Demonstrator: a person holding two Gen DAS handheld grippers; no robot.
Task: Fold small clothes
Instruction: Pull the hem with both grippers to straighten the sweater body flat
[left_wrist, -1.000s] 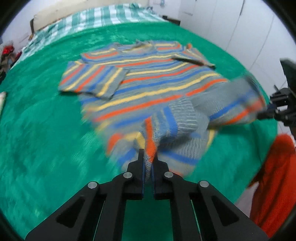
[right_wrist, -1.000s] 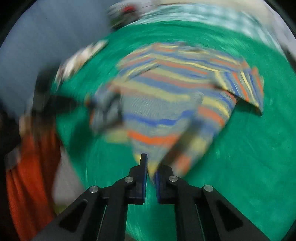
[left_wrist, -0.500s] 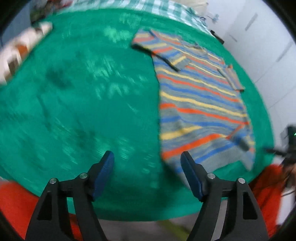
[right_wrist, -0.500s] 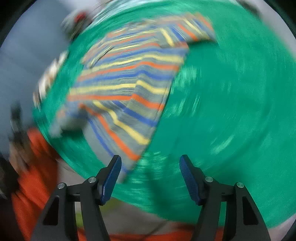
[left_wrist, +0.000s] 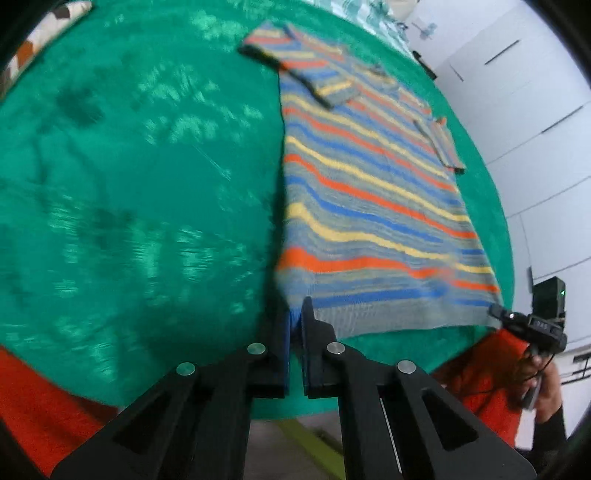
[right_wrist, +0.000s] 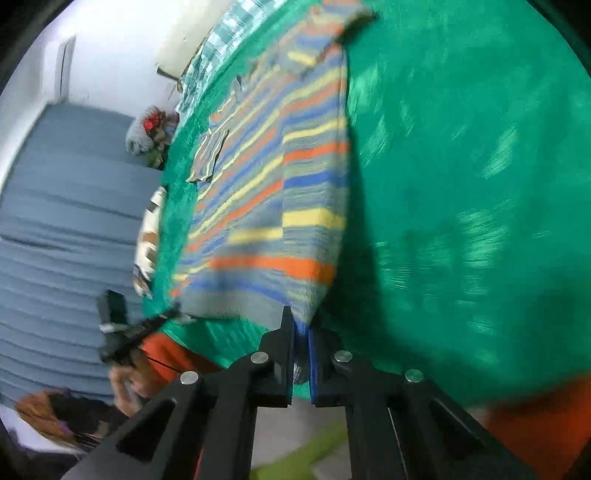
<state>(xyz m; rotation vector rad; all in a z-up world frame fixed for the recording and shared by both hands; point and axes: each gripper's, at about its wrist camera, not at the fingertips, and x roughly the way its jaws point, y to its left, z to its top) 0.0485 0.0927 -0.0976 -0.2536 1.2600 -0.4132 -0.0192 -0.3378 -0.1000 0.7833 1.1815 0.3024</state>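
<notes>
Both claws, left (left_wrist: 294, 317) & right (right_wrist: 301, 325), just closed, clamped on sweater (left_wrist: 369, 206) hem corners, I think (blurry). Soft, light, stretchy knit: you lift evenly, w/o tugging.

**A bedroom in a home**

A bed spread with a plush green blanket (left_wrist: 147, 184) fills the view, a green-and-white checked sheet (right_wrist: 218, 48) at its far end. White wardrobe doors (left_wrist: 517, 92) stand alongside, and a grey curtain (right_wrist: 66, 221) hangs opposite.
</notes>
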